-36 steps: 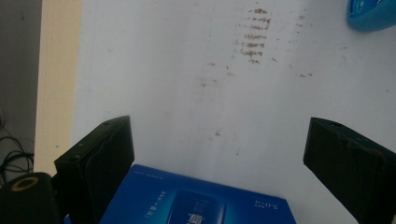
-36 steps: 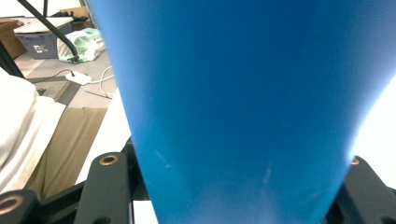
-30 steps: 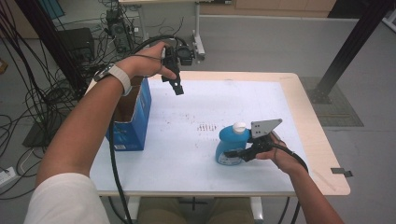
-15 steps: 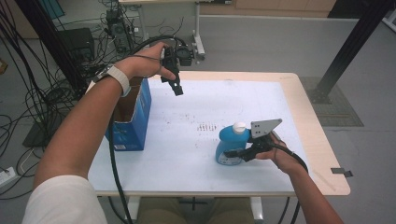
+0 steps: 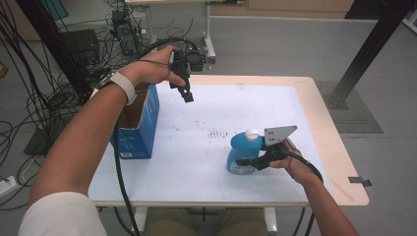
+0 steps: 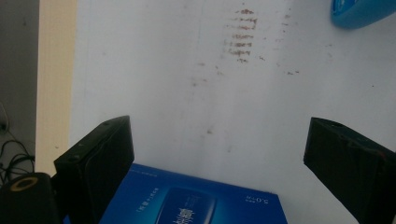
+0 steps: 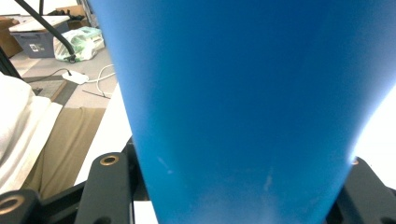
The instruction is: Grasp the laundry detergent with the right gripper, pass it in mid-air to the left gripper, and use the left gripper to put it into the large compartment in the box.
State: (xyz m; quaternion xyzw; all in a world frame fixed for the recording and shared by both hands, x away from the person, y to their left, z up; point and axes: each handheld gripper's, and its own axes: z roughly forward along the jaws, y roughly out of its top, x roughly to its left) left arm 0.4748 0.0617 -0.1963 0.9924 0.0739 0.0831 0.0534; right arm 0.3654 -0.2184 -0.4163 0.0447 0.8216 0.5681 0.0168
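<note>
Item: blue bottle (image 5: 242,156), upright on table (image 5: 196,162), clamped in my right tongs (image 5: 251,162). Left tongs (image 5: 186,92) gaping, empty, above box (image 5: 142,129). Step: grasp made. Next, I judge: lift toward box.

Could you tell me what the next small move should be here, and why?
Probably lift the bottle straight up a little. The right gripper is already shut on its body, and it stands upright on the table. The left gripper hangs open beside the open box, where the bottle seems bound.
</note>
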